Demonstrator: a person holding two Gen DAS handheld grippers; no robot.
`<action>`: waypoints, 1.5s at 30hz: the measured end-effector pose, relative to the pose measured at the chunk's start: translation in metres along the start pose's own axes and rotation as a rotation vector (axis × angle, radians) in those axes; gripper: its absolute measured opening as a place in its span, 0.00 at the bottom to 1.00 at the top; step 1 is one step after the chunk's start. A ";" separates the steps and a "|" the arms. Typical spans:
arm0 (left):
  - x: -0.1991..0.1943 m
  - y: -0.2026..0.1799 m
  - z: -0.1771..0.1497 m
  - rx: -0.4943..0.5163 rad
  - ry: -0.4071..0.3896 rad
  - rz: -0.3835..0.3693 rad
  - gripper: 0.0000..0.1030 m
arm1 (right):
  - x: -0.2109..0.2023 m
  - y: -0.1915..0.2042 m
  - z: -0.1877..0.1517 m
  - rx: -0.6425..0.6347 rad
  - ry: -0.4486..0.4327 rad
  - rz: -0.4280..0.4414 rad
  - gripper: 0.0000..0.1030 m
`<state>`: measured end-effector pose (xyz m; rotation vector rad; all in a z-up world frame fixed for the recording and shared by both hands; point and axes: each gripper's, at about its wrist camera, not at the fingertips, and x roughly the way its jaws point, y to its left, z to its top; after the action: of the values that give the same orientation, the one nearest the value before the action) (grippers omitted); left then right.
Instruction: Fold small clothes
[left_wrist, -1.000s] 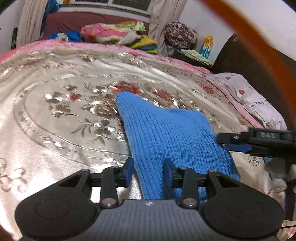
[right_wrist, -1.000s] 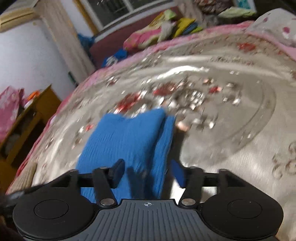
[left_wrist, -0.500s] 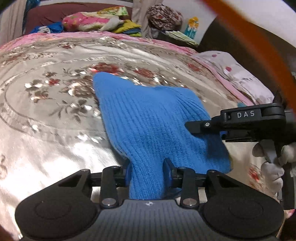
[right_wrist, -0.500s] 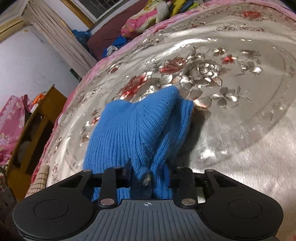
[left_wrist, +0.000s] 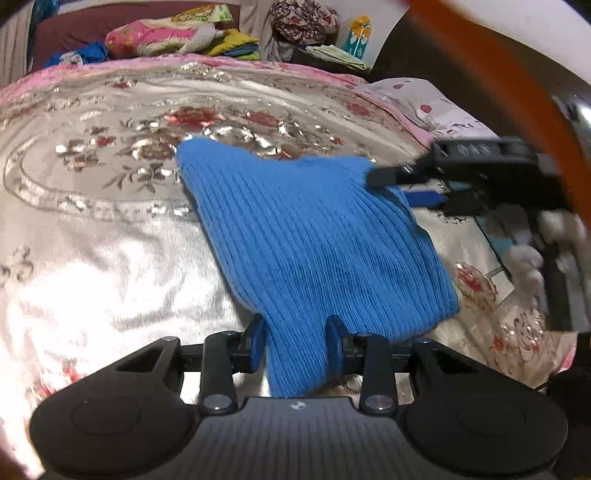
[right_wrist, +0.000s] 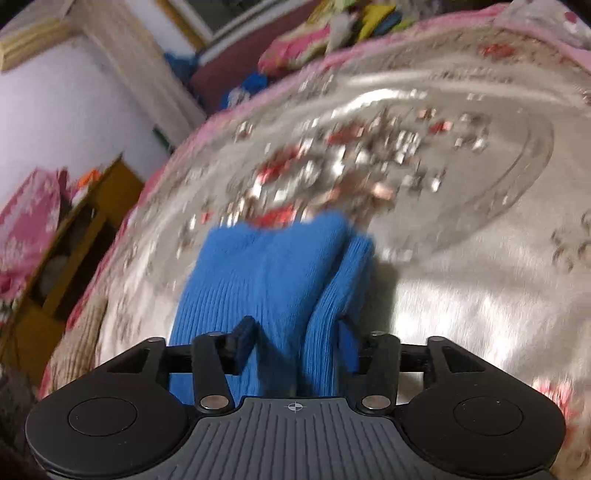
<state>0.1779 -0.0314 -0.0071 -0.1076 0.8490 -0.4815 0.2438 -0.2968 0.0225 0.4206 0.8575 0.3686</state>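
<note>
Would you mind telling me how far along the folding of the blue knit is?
Done: the blue knit already lies doubled on the bedspread, two layers showing. In hand: the left gripper pinches one edge; the right gripper has just been opening, cloth between its fingers. Left: finishing the fold and flattening it.

Floral satin bedspread (left_wrist: 110, 236), pillow (left_wrist: 424, 99), wooden shelf (right_wrist: 74, 236).

One blue knit garment (left_wrist: 317, 240) – two grippers – one silver floral bedspread (left_wrist: 92, 258)
</note>
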 end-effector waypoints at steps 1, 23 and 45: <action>0.001 -0.001 0.001 0.008 -0.003 0.005 0.38 | 0.003 -0.002 0.005 0.010 -0.013 0.005 0.50; -0.009 -0.002 0.004 0.006 -0.051 0.065 0.38 | 0.017 -0.005 0.035 -0.055 -0.220 -0.174 0.28; 0.004 -0.022 0.003 -0.035 -0.002 0.217 0.40 | -0.018 0.037 -0.044 -0.228 -0.102 -0.206 0.29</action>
<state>0.1739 -0.0535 -0.0020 -0.0473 0.8565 -0.2633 0.1931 -0.2641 0.0267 0.1362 0.7421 0.2483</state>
